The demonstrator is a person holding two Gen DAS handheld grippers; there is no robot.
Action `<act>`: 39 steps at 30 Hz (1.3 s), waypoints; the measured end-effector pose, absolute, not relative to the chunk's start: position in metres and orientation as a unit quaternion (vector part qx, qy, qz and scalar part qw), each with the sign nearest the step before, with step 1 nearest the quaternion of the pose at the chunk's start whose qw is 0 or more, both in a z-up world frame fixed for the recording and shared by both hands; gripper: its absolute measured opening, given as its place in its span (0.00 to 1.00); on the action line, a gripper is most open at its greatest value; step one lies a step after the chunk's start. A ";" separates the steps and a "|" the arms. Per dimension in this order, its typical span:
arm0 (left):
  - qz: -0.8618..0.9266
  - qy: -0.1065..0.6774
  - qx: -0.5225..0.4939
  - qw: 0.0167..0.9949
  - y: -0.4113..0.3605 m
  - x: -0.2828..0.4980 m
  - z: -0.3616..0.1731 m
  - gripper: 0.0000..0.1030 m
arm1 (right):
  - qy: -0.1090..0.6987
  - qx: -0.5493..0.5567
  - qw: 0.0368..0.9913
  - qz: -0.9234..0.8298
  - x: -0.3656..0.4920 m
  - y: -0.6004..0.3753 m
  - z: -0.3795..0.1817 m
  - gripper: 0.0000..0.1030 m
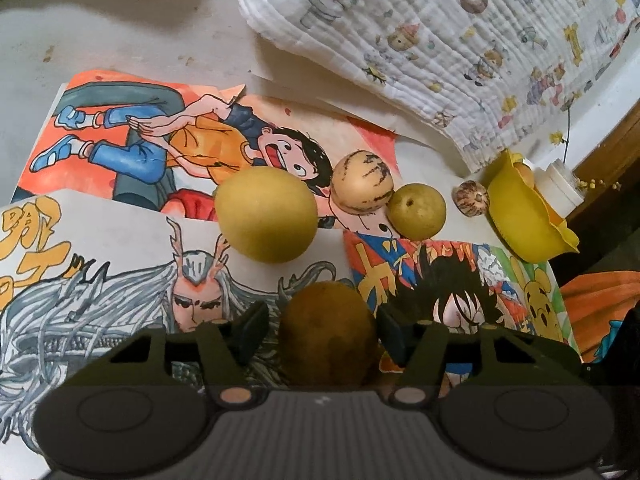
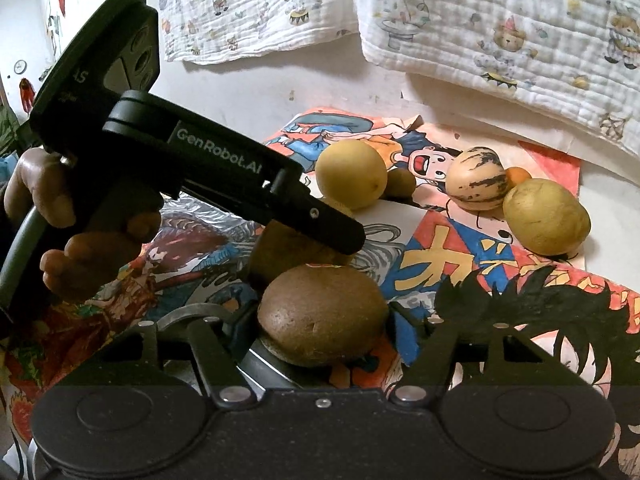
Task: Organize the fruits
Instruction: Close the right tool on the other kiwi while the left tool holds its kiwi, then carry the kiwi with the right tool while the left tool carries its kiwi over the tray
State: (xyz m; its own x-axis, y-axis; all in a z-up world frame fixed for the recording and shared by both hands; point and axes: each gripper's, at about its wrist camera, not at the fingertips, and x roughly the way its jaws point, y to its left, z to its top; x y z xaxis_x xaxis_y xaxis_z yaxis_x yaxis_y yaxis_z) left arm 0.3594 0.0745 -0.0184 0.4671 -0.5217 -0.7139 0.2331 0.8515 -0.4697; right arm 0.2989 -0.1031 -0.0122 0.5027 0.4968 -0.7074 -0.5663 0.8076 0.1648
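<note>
Fingers, left gripper: dark fingers either side of a brown kiwi; right finger touches the skin, left shows a slight gap, so I cannot tell whether it is gripped.
Fingers, right gripper: set around a second kiwi; pads look pressed to its sides, judged a grasp.
Hand: person's hand holds the left tool, which reaches in across the right view and hangs over the kiwis.
Blanket: largest item, white printed quilt along the back, well clear.
Drawings: coloured cartoon sheets under all the fruit; loose paper, may slide.
Bowl: yellow, at the far right edge; judged the likely place for fruit.
Big pear: directly beyond the left kiwi.
Striped melon: touching the small pear.
Small striped fruit: just beside the bowl.
Step in hand: securing one kiwi per gripper.
Doing it well: close squarely on the widest part, lift straight, firm but not crushing.
In the way: the grippers sit close together, so lift apart; the pears and melon lie between the kiwis and the bowl, so carry over them.
</note>
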 end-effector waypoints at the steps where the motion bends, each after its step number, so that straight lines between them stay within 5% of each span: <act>1: -0.227 0.466 -0.158 0.840 0.074 0.360 -0.019 0.55 | 0.393 -0.043 0.866 0.307 0.299 -0.103 -0.012 0.67; 39: -0.211 0.432 -0.177 0.859 0.084 0.251 0.024 0.54 | 0.368 -0.094 0.865 0.329 0.207 -0.120 0.013 0.65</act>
